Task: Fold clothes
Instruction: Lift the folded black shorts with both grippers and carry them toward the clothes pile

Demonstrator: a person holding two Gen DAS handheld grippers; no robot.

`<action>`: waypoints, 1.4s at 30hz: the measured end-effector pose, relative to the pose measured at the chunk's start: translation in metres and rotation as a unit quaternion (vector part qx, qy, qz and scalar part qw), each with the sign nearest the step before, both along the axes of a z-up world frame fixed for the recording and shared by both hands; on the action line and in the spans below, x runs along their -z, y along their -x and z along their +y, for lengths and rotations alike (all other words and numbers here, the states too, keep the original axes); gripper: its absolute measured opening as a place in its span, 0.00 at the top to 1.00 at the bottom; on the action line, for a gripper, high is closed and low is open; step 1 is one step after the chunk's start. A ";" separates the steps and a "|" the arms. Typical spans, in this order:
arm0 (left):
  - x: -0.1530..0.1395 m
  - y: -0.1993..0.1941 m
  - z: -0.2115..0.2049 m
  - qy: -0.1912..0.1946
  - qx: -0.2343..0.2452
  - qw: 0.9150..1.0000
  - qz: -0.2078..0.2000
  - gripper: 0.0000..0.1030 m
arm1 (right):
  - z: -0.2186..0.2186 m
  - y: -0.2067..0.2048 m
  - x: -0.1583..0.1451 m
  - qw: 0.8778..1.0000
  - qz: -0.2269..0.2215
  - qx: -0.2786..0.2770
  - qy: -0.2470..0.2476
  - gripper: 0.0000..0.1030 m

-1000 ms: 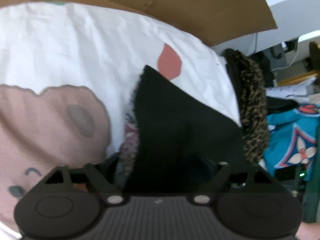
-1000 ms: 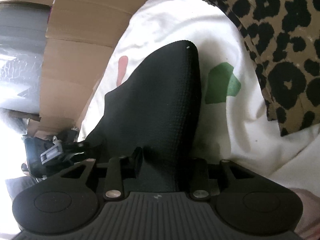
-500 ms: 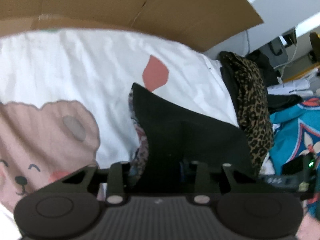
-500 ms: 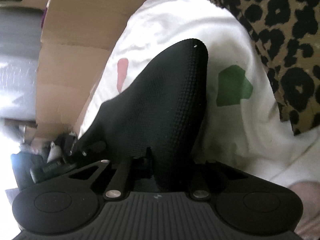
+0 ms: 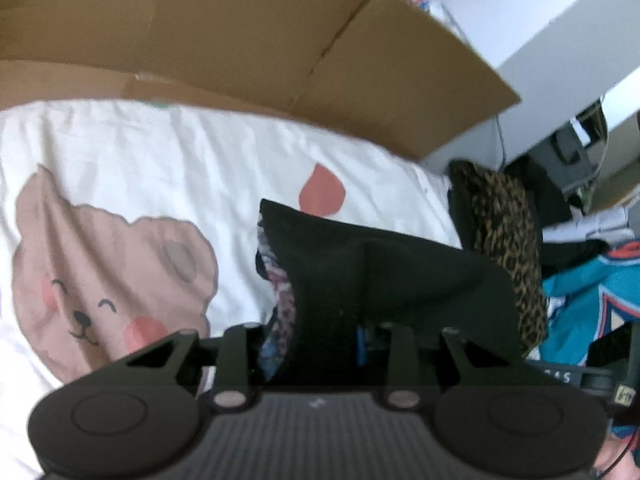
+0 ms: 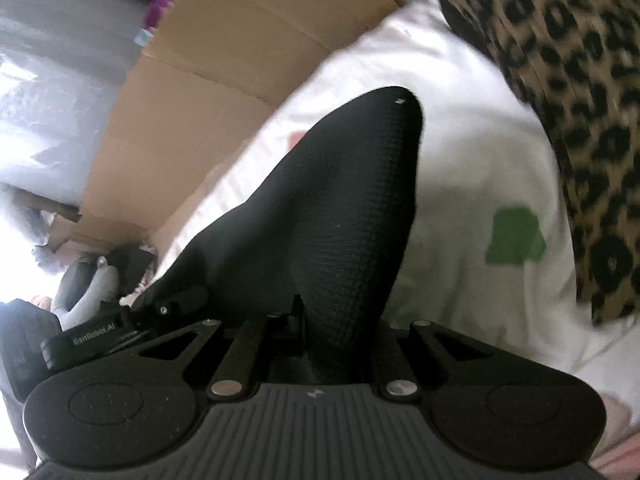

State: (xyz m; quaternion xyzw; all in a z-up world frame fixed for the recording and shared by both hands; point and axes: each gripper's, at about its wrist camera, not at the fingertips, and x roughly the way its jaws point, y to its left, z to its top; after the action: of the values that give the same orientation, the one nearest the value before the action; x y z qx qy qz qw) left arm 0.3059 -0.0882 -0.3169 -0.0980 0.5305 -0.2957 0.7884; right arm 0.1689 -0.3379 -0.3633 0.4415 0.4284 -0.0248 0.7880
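Both tongs, left tongs and right tongs, pinch the black garment, lifted above the white bear-print bedsheet; judging by this, keep its edge taut and level between them

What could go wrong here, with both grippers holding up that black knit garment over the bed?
The black knit garment is pinched only at its edges by the left gripper and right gripper, so it might slip free. Its patterned lining hangs out on one side, which could leave the fold uneven. The leopard-print cloth lies close and might get caught up.
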 end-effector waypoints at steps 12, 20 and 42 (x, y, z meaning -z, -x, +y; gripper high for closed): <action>-0.054 0.030 -0.012 0.015 -0.006 0.997 -0.072 0.68 | -0.019 0.009 -0.055 0.996 -0.065 -0.010 0.057 0.93; -0.072 0.038 -0.020 0.027 -0.009 0.995 -0.092 0.68 | -0.023 0.014 -0.086 0.991 -0.094 -0.026 0.096 0.93; -0.119 0.079 -0.106 0.028 0.088 0.984 -0.154 0.68 | -0.082 0.064 -0.161 0.971 -0.141 -0.004 0.191 0.93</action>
State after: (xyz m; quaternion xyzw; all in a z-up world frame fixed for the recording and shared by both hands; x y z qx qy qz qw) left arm 0.2267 -0.1946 -0.1983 -0.0260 0.4012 -0.3899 0.8285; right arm 0.1049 -0.4202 -0.2027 0.2798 0.3025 -0.0406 0.9103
